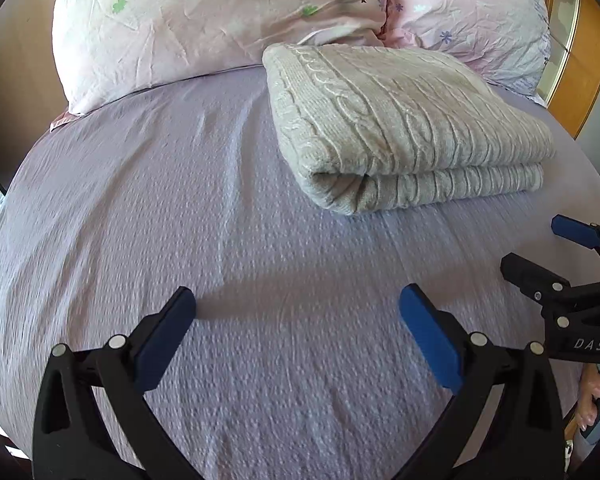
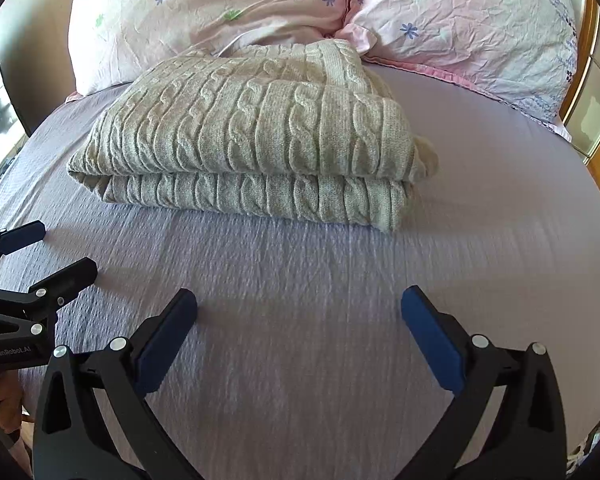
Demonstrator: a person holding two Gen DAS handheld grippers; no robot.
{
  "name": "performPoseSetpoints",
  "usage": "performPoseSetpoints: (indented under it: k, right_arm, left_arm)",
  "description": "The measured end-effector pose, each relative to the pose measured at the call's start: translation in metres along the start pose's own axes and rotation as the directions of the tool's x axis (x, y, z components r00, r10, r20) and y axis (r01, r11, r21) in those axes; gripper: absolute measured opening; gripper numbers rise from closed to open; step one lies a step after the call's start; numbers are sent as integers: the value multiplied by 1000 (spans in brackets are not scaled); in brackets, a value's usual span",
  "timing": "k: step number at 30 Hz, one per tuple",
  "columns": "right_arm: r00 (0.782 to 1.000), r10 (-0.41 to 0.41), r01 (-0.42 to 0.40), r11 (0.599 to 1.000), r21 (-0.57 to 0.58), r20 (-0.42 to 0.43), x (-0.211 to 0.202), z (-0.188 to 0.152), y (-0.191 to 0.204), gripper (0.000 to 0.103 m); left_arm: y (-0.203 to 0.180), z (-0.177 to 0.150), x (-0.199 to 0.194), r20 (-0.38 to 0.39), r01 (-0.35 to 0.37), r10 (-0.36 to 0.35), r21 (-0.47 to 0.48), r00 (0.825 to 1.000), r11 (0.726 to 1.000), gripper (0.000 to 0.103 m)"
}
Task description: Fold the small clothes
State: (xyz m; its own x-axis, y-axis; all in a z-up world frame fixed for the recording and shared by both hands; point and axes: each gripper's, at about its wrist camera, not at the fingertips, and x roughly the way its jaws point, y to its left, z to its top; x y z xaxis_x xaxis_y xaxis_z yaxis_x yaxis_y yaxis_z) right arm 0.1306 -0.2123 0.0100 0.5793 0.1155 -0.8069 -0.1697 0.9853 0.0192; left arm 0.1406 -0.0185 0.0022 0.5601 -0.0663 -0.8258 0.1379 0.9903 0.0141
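A cream cable-knit sweater (image 1: 404,128) lies folded in a thick rectangle on the lilac bed sheet (image 1: 180,208), near the pillows. It also shows in the right wrist view (image 2: 252,136). My left gripper (image 1: 298,304) is open and empty, low over the sheet in front of the sweater and to its left. My right gripper (image 2: 299,306) is open and empty, over the sheet in front of the sweater. Each gripper shows at the edge of the other's view: the right one (image 1: 540,252) and the left one (image 2: 56,252), both with jaws apart.
Two pink floral pillows (image 1: 204,28) (image 2: 460,28) lie at the head of the bed behind the sweater. A wooden headboard or cabinet (image 1: 584,64) stands at the right. The bed's left edge drops off toward a dark wall (image 2: 16,40).
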Motion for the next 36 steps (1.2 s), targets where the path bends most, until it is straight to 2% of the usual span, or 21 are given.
performPoseSetpoints:
  k: [36]
  right_arm:
    - [1000, -5, 5, 1000, 6, 2, 0, 0, 1, 102]
  left_arm:
    - [-1, 0, 0, 0, -2, 2, -3, 1000, 1000, 101]
